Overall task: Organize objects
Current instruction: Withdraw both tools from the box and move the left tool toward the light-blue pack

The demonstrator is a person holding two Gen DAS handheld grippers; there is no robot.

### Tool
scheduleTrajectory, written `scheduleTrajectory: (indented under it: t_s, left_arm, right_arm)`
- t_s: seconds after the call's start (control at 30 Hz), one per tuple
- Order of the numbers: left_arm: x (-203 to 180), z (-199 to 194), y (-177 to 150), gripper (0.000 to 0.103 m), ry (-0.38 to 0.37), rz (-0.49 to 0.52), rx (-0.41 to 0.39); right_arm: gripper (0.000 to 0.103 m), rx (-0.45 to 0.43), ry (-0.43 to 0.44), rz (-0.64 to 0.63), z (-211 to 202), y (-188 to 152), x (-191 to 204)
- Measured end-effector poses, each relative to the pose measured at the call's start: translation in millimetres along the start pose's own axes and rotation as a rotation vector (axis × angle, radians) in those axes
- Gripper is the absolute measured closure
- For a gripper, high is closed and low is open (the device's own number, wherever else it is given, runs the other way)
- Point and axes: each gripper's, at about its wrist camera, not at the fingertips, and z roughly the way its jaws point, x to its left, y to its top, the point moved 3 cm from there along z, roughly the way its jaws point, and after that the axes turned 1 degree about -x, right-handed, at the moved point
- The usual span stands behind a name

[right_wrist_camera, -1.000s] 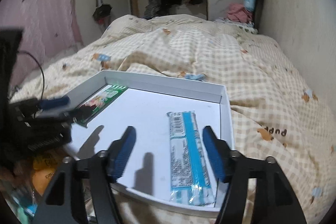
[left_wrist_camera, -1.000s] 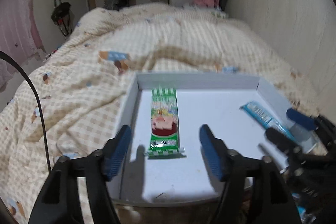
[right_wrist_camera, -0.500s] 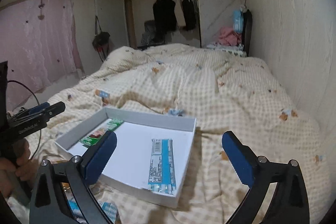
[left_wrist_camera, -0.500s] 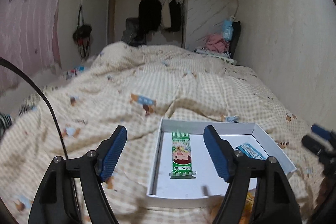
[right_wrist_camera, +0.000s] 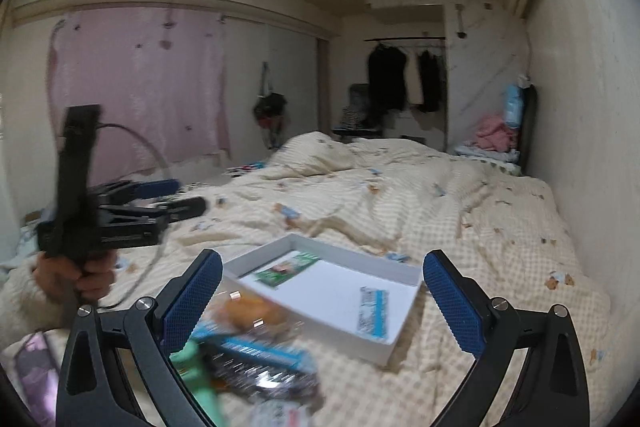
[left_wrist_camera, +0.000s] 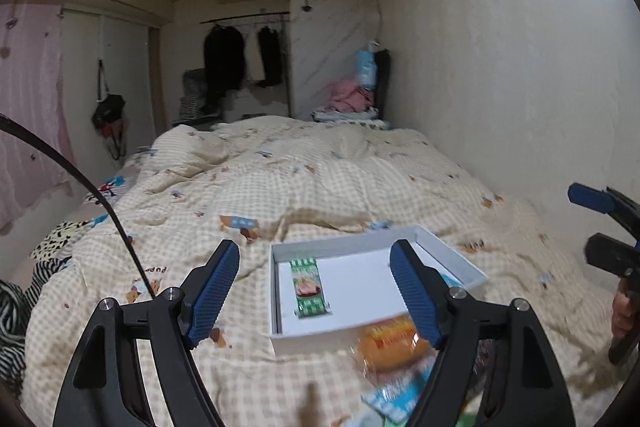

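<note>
A white shallow box [left_wrist_camera: 280,341] [right_wrist_camera: 404,323] lies on the bed. A green snack packet [left_wrist_camera: 306,287] [right_wrist_camera: 286,269] lies along its left side and a blue-and-white packet [right_wrist_camera: 374,313] near its right side. A blurred pile of loose snack packets, one orange [left_wrist_camera: 390,341] [right_wrist_camera: 250,309], lies in front of the box. My left gripper [left_wrist_camera: 316,293] is open and empty, raised behind the box; it also shows in the right wrist view [right_wrist_camera: 172,197]. My right gripper [right_wrist_camera: 320,301] is open and empty above the pile; it shows at the left wrist view's right edge [left_wrist_camera: 600,223].
The bed has a cream checked quilt [left_wrist_camera: 320,187] [right_wrist_camera: 460,211]. A wall [left_wrist_camera: 500,87] runs along its right side. Clothes hang on a rail [right_wrist_camera: 404,75] at the far end. A pink curtain [right_wrist_camera: 136,83] hangs at the left. A black cable [left_wrist_camera: 100,203] trails from my left gripper.
Both grippers have pulled back and up, away from the box. The box looks smaller now and the pile of loose packets in front of it has come into view.
</note>
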Motion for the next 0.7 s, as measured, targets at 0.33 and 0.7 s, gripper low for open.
scheduleTrajectory:
  t_s: [0.33, 0.7]
  left_arm:
    - [6, 5, -27, 0.02, 0.003, -0.077, 0.183]
    - [7, 6, -49, 0.019, -0.019, -0.122, 0.198]
  right_arm:
    - [0.002, 0.052, 0.046, 0.122, -14, -35, 14]
    - [0.001, 0.086, 0.053, 0.269, -7, -71, 4]
